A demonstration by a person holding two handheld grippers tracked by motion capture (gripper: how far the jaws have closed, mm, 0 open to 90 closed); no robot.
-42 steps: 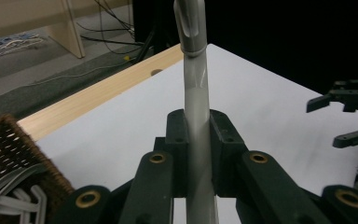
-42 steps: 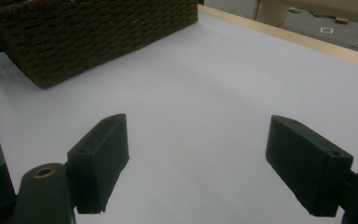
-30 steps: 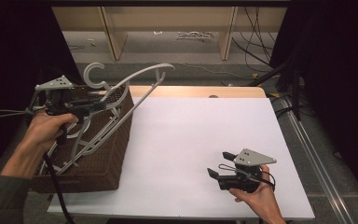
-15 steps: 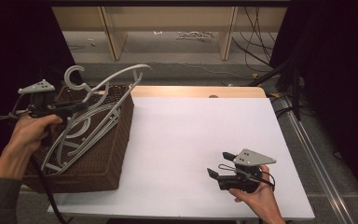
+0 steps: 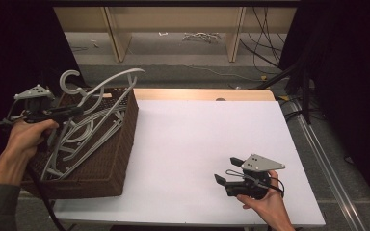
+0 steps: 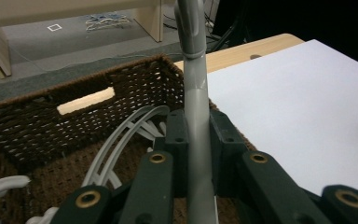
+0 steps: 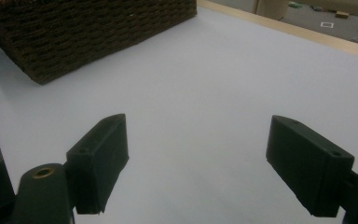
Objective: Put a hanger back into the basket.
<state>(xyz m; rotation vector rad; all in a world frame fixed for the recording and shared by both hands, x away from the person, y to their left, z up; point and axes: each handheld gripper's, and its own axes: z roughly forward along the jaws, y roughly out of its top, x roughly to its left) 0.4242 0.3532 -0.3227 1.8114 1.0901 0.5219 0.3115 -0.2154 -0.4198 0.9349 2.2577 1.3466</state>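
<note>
Grey plastic hanger (image 6: 196, 116) sits clamped betw. the pads of the left tongs (image 5: 74, 111); in the left gripper view its bar runs straight up the middle, pads pressed on both sides. In the high view the hanger arcs up & away from those tongs, its far end poking out over the far rim of the wicker basket (image 5: 120, 144), hook (image 5: 69, 79) curled just behind the tongs' grey plate. Hanger is lifted at a tilt, lower part w/ the rest of the pile inside the basket; where exactly it ends down there is hard to tell, prob. tangled among the others.

More hangers (image 5: 84, 132) of the same pale grey lie under & beside the left tongs, in the basket. Basket stands on the tabletop's left edge, handle slot (image 6: 86, 100) in its far wall, just ahead of the left tongs in their own view.

Left hand (image 5: 26, 137) grips the tool from the near side, cable trailing down.

Right tongs (image 5: 227, 171) rest well apart from the basket, low over the white tabletop (image 5: 197, 139) near its front edge, held by the right hand (image 5: 267, 204). Jaws spread wide, nothing betw. them; bare white sheet ahead, basket corner (image 7: 42, 70) off at the far left of their view.
</note>
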